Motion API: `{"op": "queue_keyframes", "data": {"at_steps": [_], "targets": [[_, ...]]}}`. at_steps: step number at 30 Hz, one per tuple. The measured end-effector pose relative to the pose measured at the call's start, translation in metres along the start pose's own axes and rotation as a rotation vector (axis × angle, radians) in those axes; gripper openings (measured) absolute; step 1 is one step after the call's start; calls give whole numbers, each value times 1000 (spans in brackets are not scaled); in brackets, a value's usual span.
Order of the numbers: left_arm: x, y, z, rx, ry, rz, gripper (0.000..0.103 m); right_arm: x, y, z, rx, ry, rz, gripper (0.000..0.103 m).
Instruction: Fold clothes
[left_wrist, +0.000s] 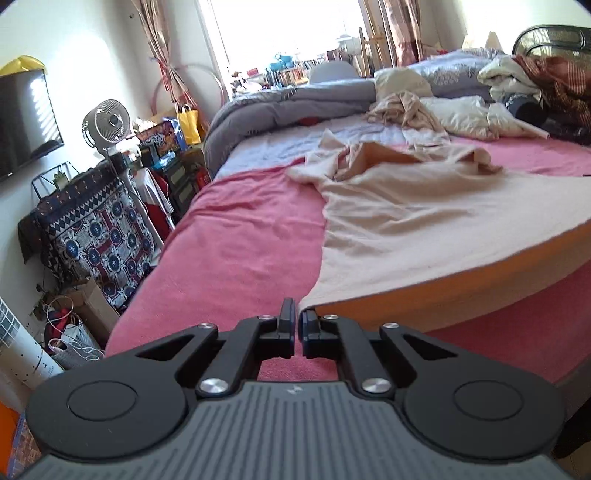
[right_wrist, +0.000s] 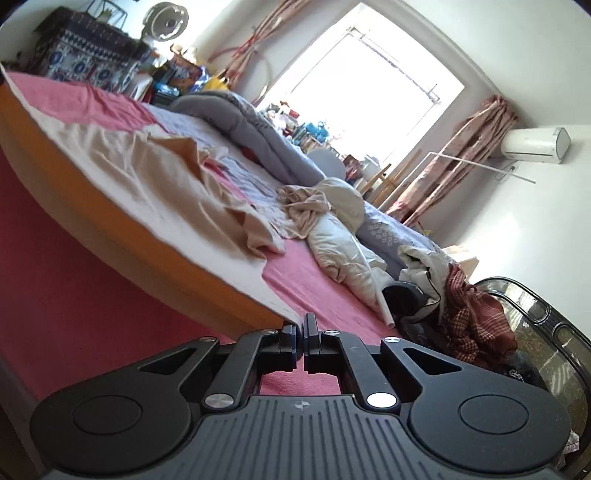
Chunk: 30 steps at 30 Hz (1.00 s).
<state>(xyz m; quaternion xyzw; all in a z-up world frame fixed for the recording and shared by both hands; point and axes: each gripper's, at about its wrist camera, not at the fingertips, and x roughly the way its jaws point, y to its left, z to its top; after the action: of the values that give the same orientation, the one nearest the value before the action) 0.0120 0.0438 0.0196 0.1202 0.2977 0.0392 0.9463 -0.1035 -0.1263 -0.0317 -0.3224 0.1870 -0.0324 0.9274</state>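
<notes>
The cream, orange-lined cloth garment (left_wrist: 424, 236) lies spread across the pink-sheeted bed (left_wrist: 236, 236), its near hem raised off the sheet and stretched between two grips. The left hand-held gripper (left_wrist: 297, 321) is pressed together, pinching one hem corner; the right hand-held gripper (right_wrist: 300, 334) is likewise closed on the opposite corner.

Risks from here:
- Each pinch holds only the corner tip. Uneven pull between the two sides could slip the fabric free.
- The far end is bunched and wrinkled (left_wrist: 351, 155). A fold carried over it would trap creases.
- Loose crumpled beige clothing (left_wrist: 402, 107) lies near the far edge and could snag.

Containers: a yellow bag (left_wrist: 188, 123) stands beside the bed; its contents probably cannot be read at this range.
</notes>
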Motion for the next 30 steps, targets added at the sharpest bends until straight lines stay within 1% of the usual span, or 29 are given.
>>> {"op": "queue_keyframes", "data": {"at_steps": [3,7,11,17,18,19,20,21,22,25,26,27,28,30], "targets": [[-3,1,-8,14,35,-17,6,-2,3,-10,-14,44,46,5],[6,-4,-23,34,106,-27,7,0,17,-25,-19,122,120,5],[17,-10,-33,47,161,-33,7,1,29,-33,-28,165,161,5],[25,-15,-43,122,186,-45,11,10,35,-40,-20,226,248,5],[25,-16,-44,132,190,-50,15,12,34,-42,-20,234,269,5],[25,-16,-46,143,192,-48,24,13,34,-43,-20,242,288,5],[24,-16,-49,159,201,-44,31,14,33,-44,-20,251,307,5],[24,-16,-52,176,213,-40,50,15,32,-45,-21,264,326,7],[23,-15,-54,194,224,-36,59,16,31,-47,-22,278,346,8],[19,-9,-67,233,262,-7,59,16,25,-56,-17,323,380,11],[18,-7,-71,244,273,8,59,15,22,-59,-14,338,387,18],[15,-2,-73,242,274,29,59,13,17,-61,-7,344,398,22],[13,4,-74,237,272,51,59,10,11,-61,7,342,413,23],[6,20,-67,187,251,80,58,5,-6,-57,58,322,446,26]]}}
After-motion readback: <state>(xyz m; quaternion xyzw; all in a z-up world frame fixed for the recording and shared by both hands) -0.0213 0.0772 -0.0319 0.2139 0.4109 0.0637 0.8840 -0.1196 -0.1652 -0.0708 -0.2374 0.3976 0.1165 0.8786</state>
